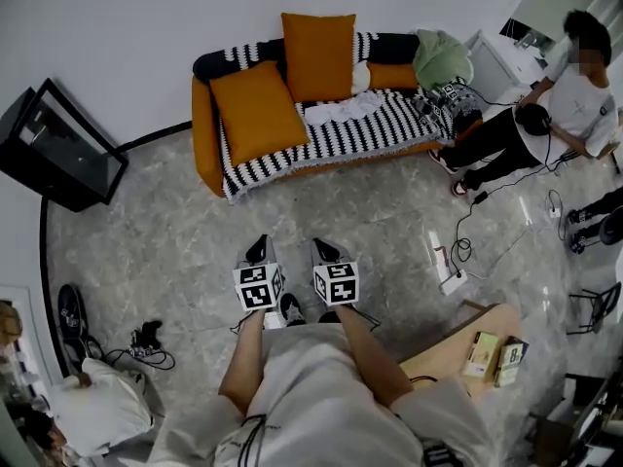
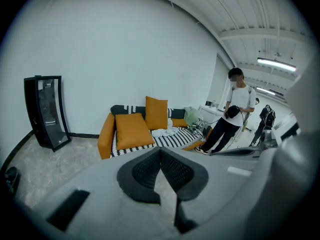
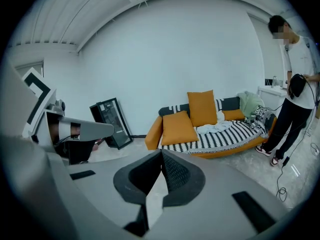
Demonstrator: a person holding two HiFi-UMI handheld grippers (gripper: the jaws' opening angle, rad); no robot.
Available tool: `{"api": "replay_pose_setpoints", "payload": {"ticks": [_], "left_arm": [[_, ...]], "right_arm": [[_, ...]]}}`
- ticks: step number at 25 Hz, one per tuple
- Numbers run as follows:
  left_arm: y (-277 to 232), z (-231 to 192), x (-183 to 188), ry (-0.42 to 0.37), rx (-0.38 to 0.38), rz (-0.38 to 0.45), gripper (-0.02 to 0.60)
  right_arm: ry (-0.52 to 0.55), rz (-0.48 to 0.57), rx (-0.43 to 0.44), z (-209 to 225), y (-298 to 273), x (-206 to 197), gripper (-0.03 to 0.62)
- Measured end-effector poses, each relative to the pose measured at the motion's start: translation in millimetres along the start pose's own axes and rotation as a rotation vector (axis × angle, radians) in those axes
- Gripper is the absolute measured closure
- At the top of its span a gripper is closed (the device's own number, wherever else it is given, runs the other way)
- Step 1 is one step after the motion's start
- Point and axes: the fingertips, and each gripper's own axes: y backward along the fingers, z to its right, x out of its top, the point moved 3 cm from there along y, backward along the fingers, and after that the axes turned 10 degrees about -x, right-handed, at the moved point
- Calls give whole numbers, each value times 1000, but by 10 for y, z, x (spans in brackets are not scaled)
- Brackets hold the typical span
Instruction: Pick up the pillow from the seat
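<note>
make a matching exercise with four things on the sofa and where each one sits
Things:
1. tilted orange pillow
2. upright orange pillow
3. green cloth
4. white cloth

Places, as the head view shows them:
A. crumpled on the striped cover, mid seat
B. right end of the sofa
C. left end of the seat
D. standing at the back, in the middle

Pairs: 1-C, 2-D, 3-B, 4-A

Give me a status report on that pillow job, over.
Left gripper and right gripper shut, empty, short of the sofa. Nearest orange pillow untouched on its seat. Only floor between; person beside the sofa.
</note>
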Motion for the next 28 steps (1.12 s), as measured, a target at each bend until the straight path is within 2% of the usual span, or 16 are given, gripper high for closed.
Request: {"api": "replay_pose_setpoints", "payload": {"ticks": [6, 10, 17, 23, 28], "left_arm": [[121, -336, 71, 1, 11, -9, 572], [85, -394, 143, 20, 28, 16, 574], [78, -589, 58, 35, 26, -25, 572], [-153, -727, 316, 15, 30, -2, 572], [-185, -875, 88, 50, 44, -71, 572]], "right_arm": [[-15, -23, -1, -230, -186, 76, 586], [-4, -5, 1, -184, -238, 238, 586], [6, -56, 20, -454, -370, 92, 586], [10, -28, 31, -461, -644, 400, 586], [-7, -88, 39, -527, -762, 242, 586]]}}
